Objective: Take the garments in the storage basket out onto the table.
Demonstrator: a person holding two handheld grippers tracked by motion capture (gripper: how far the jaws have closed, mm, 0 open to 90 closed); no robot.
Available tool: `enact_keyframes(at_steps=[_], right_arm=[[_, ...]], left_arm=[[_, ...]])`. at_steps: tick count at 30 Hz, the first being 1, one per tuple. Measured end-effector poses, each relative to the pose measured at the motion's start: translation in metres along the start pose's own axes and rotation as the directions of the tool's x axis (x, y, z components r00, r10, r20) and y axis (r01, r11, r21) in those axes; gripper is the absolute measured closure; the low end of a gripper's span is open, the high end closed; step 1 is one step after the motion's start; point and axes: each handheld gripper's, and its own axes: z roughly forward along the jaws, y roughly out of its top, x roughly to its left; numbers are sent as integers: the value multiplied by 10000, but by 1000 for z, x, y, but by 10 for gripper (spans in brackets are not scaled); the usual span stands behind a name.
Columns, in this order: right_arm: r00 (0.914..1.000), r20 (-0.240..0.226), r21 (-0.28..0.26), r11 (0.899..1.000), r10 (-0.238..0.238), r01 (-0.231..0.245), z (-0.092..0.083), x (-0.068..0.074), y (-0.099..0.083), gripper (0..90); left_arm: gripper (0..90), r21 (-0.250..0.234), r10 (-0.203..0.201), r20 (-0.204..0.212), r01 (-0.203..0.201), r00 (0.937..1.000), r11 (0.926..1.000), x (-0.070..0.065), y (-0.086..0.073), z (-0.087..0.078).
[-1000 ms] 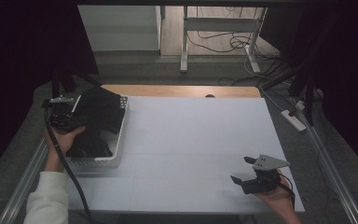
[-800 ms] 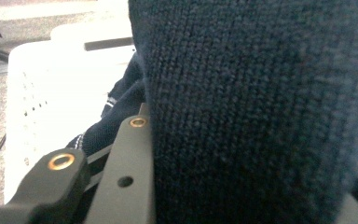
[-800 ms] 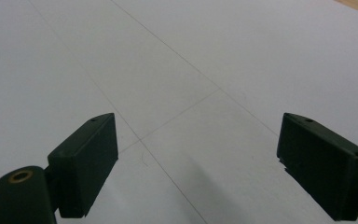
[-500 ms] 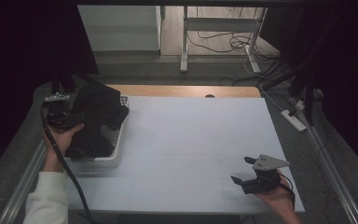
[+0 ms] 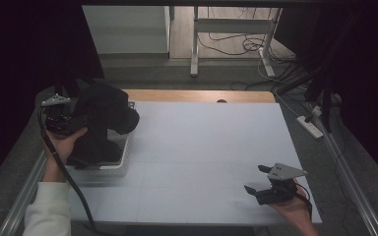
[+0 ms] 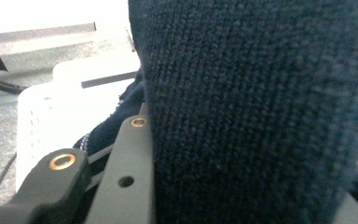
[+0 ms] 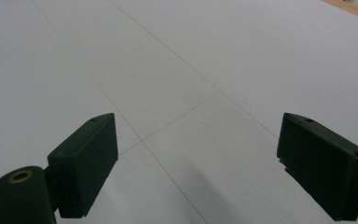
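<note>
A dark navy knit garment (image 5: 106,110) hangs bunched above a white perforated basket (image 5: 120,164) at the table's left edge; its lower part still trails into the basket. My left gripper (image 5: 76,120) is shut on the cloth, and in the left gripper view the knit (image 6: 261,116) bulges thick between the two jaws of that gripper (image 6: 247,186), with the basket wall (image 6: 42,112) behind. My right gripper (image 5: 253,178) rests low over the table's near right corner. Its jaws stand wide apart over bare white tabletop (image 7: 198,154), nothing between them.
The white table (image 5: 202,137) runs from the basket to the right gripper, with a wooden strip (image 5: 197,96) along its far edge. Beyond the table are a metal desk leg (image 5: 194,44) and floor cables (image 5: 236,44); a power strip (image 5: 310,127) lies to the right.
My left hand has risen, lifting the dark garment higher out of the basket, and the bundle now hangs farther toward the table. The right gripper has stayed put.
</note>
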Motion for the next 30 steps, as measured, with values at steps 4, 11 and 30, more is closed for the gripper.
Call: enact_keyframes(at_steps=[4,11,30], right_arm=[[10000,0,-24,10000,19,-19,0,0,0,121],[9999,124,44,10000,-3,3,0,0,-1,121],[9992,388,-187,9998,41,-34,-3,0,-1,122]], left_arm=[[722,-106,137,-2,-137,9999,9999,-4,2,-2],[722,-330,182,109,-178,9998,9993,-9,5,-10],[723,-1028,137,295,-106,9995,9946,-19,11,-27]])
